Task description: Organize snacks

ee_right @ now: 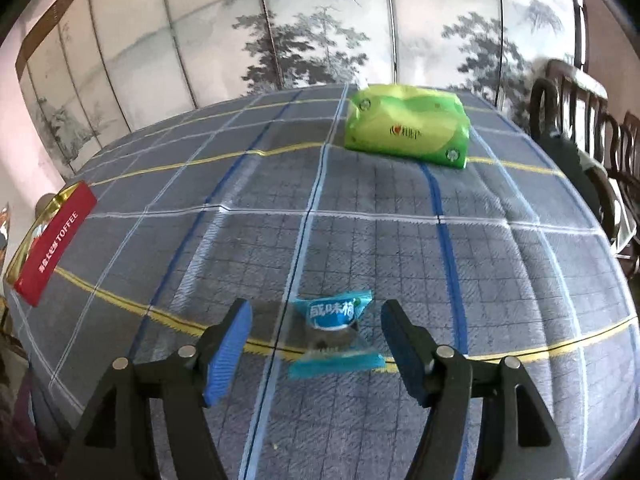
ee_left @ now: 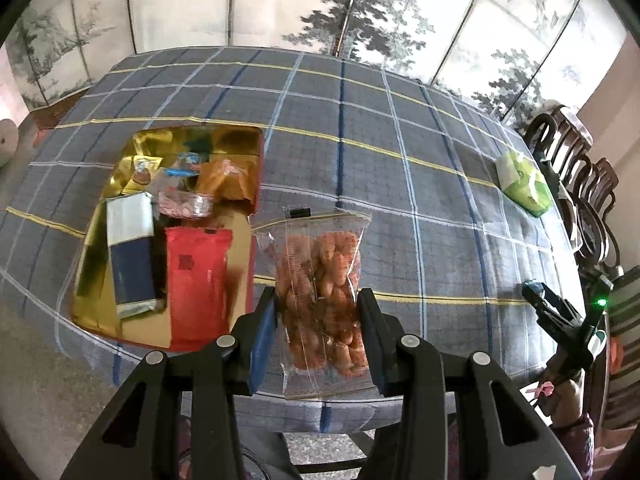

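A clear bag of orange-brown snacks [ee_left: 324,292] lies on the plaid tablecloth just right of the gold-lined red tin [ee_left: 100,240]. My left gripper [ee_left: 318,312] is open, its fingers on either side of the bag's lower half. The tin holds several snacks, among them a red pack [ee_left: 198,280] and a blue-and-silver box [ee_left: 132,248]. My right gripper [ee_right: 316,332] is open around a small blue wrapped candy [ee_right: 334,328] lying on the cloth. The right gripper also shows at the far right of the left wrist view [ee_left: 540,296].
A green tissue pack [ee_right: 406,128] lies at the far right of the table [ee_left: 400,120]. The tin's red side [ee_right: 52,244] reads TOFFEE at the left. Dark wooden chairs [ee_left: 580,168] stand along the right edge. A painted folding screen stands behind.
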Motion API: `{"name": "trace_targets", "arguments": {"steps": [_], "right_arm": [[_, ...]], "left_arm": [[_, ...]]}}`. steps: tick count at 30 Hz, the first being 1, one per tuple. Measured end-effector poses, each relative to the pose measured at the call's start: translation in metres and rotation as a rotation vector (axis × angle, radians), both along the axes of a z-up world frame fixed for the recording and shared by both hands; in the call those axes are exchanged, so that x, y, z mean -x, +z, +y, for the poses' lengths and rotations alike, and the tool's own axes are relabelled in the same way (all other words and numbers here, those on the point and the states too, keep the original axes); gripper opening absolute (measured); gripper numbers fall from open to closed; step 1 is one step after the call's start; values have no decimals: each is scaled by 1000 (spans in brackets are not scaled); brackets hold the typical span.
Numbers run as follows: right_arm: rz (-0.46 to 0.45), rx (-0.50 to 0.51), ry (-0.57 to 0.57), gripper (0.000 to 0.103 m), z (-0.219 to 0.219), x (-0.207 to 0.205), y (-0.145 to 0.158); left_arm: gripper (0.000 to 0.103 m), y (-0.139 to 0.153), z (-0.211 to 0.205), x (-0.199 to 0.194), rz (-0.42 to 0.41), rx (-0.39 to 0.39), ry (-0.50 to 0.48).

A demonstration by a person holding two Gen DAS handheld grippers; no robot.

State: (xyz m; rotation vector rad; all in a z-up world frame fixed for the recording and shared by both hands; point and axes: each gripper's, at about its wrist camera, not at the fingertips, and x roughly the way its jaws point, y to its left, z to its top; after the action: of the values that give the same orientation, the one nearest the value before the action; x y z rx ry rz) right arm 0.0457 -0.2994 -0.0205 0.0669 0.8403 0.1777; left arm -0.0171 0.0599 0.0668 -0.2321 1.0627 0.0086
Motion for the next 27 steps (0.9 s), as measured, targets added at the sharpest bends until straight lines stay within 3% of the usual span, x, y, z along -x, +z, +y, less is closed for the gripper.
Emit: {"name": "trace_targets", "arguments": {"steps": [2, 4, 7, 10, 17, 22, 27], "right_arm": [[27, 24, -20, 65, 1, -5, -5], [25, 64, -53, 35, 2, -6, -4], [32, 15, -50, 27, 1, -7, 0], [0, -47, 2, 27, 19, -8, 12], [-34, -142, 180, 27, 111, -33, 26], [-25, -136, 276, 27, 173, -45, 19], [-6, -132, 279, 27, 193, -58, 11]], "left_arm": [[36, 3, 6, 1, -6, 0, 13], [36, 5, 12, 3, -13, 1, 24], [36, 9, 26, 6, -24, -4, 50], [36, 10, 43, 8, -24, 6, 79], [36, 5, 82, 12, -14, -1, 155], [36, -3, 100, 13, -3, -5, 181], [36, -6, 115, 7, -8, -20, 190]]}}
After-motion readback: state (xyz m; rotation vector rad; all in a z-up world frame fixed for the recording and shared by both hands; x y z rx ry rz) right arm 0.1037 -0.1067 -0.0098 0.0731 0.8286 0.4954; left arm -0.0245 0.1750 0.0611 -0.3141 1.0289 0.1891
